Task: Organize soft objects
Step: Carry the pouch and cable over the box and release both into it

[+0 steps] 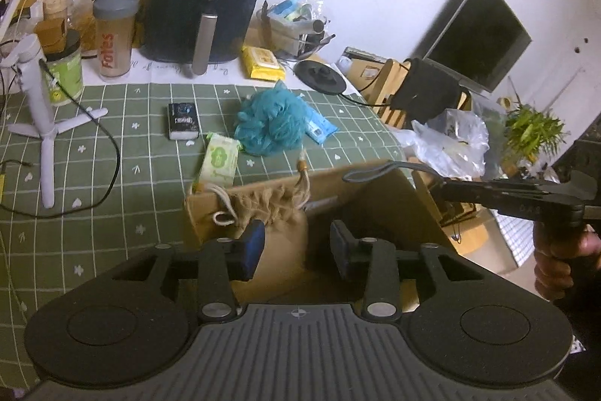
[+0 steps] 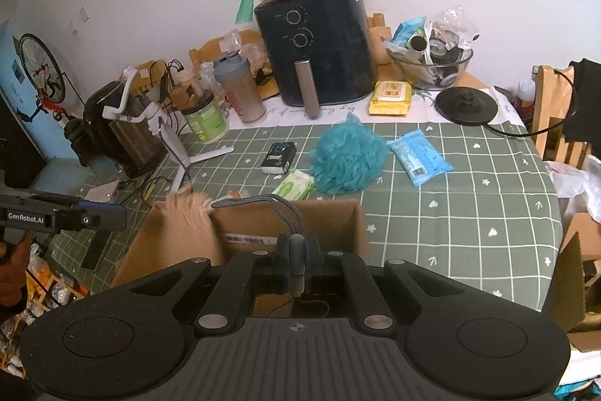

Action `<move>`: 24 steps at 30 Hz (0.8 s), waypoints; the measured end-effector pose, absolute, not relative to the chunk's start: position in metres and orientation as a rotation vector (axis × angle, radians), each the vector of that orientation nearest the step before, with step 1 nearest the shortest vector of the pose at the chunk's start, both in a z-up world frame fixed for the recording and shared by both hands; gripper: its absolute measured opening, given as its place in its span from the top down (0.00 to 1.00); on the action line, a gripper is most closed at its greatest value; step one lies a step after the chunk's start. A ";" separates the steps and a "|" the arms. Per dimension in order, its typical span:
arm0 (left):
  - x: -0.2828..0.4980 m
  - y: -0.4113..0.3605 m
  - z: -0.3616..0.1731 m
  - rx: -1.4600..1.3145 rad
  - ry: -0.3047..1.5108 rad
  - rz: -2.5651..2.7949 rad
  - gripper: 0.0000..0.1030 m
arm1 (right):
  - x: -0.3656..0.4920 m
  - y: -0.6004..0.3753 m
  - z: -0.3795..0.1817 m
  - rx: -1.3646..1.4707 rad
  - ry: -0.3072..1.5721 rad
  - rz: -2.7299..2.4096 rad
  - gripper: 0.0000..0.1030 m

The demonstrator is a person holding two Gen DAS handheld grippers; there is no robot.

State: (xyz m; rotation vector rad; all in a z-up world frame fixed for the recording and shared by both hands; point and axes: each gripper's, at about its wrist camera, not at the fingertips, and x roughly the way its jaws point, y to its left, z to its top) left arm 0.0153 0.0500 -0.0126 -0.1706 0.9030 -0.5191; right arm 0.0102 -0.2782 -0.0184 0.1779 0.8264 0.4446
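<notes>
A cardboard box (image 1: 379, 192) stands at the table's near edge; it also shows in the right wrist view (image 2: 323, 213). A tan drawstring pouch (image 1: 270, 213) lies in the box's left part, blurred in the right wrist view (image 2: 191, 213). My left gripper (image 1: 296, 247) is open just above it, jaws apart and empty. My right gripper (image 2: 296, 265) is shut on a grey strap item (image 2: 296, 250) whose loop (image 1: 379, 170) hangs over the box. A teal bath pouf (image 1: 270, 121) sits behind the box, with a green wipes pack (image 1: 219, 160) and a blue wipes pack (image 2: 419, 156) beside it.
A black air fryer (image 1: 206, 6), a shaker bottle (image 1: 112, 29), a yellow wipes pack (image 1: 261, 62), a kettle base (image 1: 321, 76) and a bowl of clutter (image 2: 432, 62) line the back. A white tripod (image 1: 41, 115), a cable and a small black box (image 1: 182, 121) lie left.
</notes>
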 end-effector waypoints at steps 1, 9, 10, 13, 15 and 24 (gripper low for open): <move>0.013 0.050 -0.014 -0.166 0.904 -0.511 0.61 | 0.009 -0.277 -0.019 0.179 0.829 0.444 0.90; -0.005 0.060 -0.021 -0.190 0.911 -0.460 0.61 | -0.001 -0.260 -0.020 0.175 0.837 0.466 0.90; -0.007 0.061 -0.022 -0.192 0.912 -0.454 0.60 | -0.001 -0.257 -0.019 0.175 0.836 0.472 0.90; -0.011 0.064 -0.026 -0.194 0.921 -0.431 0.60 | -0.002 -0.248 -0.018 0.171 0.834 0.492 0.90; -0.014 0.066 -0.028 -0.191 0.927 -0.418 0.60 | -0.001 -0.241 -0.018 0.168 0.835 0.506 0.90; -0.023 0.076 -0.034 -0.224 0.938 -0.375 0.52 | 0.014 -0.200 -0.031 0.113 0.900 0.550 0.51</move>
